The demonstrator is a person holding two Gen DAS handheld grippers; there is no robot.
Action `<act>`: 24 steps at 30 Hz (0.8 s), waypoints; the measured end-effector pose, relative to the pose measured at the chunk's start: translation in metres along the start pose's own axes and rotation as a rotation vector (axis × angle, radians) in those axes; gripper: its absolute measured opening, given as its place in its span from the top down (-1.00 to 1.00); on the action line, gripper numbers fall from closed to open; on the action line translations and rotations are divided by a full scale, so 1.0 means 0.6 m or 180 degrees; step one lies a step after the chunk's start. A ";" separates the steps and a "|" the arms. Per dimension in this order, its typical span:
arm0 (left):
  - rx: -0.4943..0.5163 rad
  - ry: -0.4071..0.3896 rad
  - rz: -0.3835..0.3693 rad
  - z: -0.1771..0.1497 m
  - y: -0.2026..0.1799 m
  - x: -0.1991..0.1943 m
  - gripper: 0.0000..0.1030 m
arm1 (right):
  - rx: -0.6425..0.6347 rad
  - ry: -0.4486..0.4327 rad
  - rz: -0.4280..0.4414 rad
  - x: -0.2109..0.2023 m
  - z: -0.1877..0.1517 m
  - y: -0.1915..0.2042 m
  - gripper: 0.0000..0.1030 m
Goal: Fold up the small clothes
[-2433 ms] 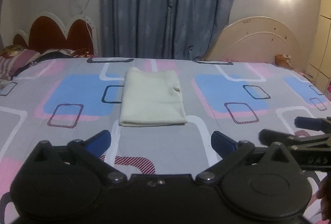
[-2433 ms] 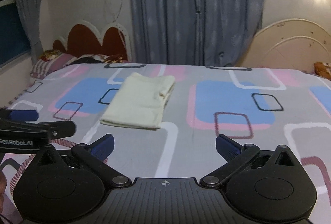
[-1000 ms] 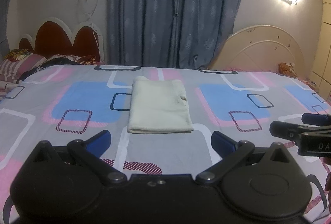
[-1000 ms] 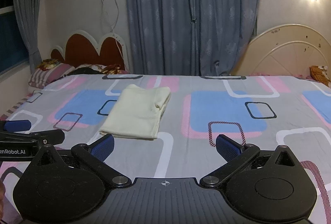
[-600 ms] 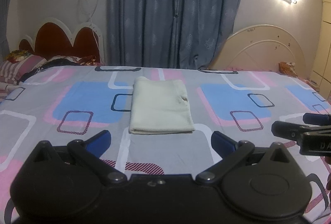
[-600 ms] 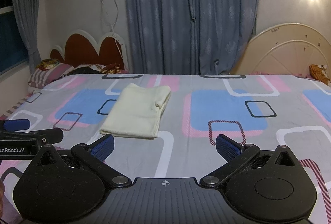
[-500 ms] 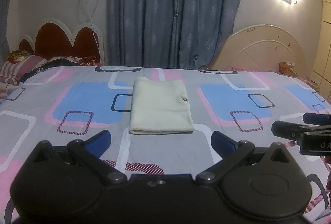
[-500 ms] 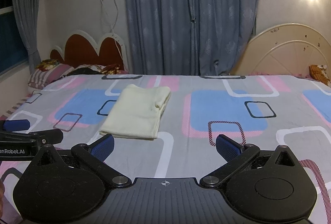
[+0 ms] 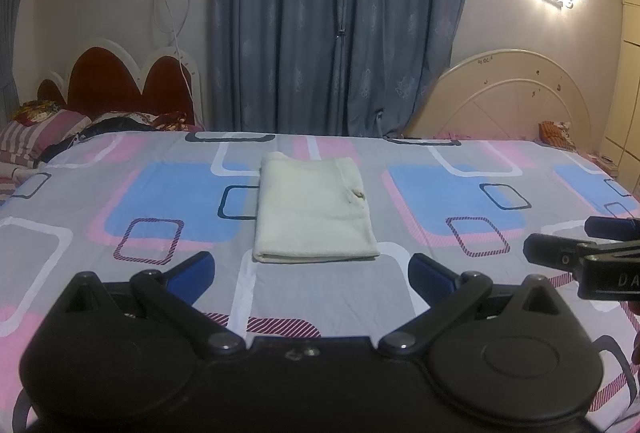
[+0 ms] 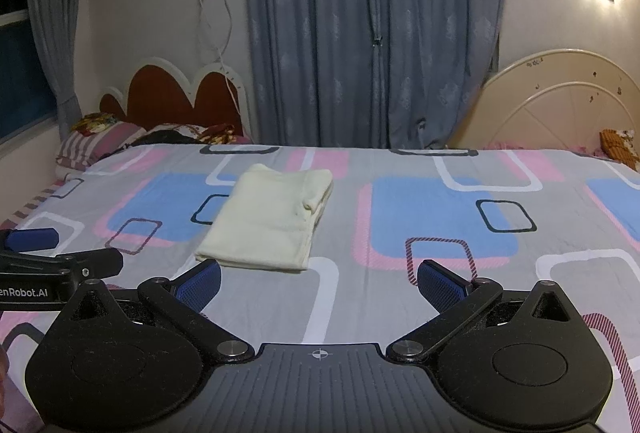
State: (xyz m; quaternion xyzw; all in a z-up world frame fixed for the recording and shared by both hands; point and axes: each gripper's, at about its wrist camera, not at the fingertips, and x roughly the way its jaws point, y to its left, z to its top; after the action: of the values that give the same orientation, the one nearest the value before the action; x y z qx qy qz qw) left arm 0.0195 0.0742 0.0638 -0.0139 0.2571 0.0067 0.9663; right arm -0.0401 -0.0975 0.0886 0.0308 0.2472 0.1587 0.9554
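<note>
— How are the two wrist views set?
— Both are held low over the bed [image 9: 400, 297], faced toward the curtain [image 9: 336, 25].
— What is shared?
— The folded cloth [image 9: 314, 211] [image 10: 272, 215] is seen nearby, the right view set further right

folded cream garment [image 10: 269, 219] on bedspread [image 10: 400, 293]

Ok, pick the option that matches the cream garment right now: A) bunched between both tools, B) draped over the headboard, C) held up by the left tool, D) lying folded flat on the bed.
D: the cream garment lies as a neat folded rectangle on the bed, untouched.
</note>
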 end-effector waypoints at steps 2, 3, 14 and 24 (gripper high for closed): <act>0.0012 -0.0001 0.0009 0.000 -0.001 0.000 -1.00 | 0.0002 -0.0002 0.0000 0.000 0.000 0.001 -1.00; 0.0013 -0.0001 0.0011 0.000 0.000 0.000 -1.00 | 0.0002 -0.0001 0.0001 0.000 0.000 0.000 -1.00; 0.0078 -0.0070 0.0002 0.004 0.009 -0.006 -1.00 | -0.0005 0.0001 -0.0003 0.000 0.001 -0.001 -1.00; 0.0120 -0.0073 -0.0040 0.005 0.014 -0.001 -1.00 | -0.0047 0.0003 0.0015 0.007 -0.001 0.005 -1.00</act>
State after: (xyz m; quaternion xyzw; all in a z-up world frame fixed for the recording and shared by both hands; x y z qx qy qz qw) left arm 0.0203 0.0826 0.0667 0.0028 0.2461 -0.0040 0.9692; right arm -0.0378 -0.0933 0.0865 0.0243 0.2464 0.1628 0.9551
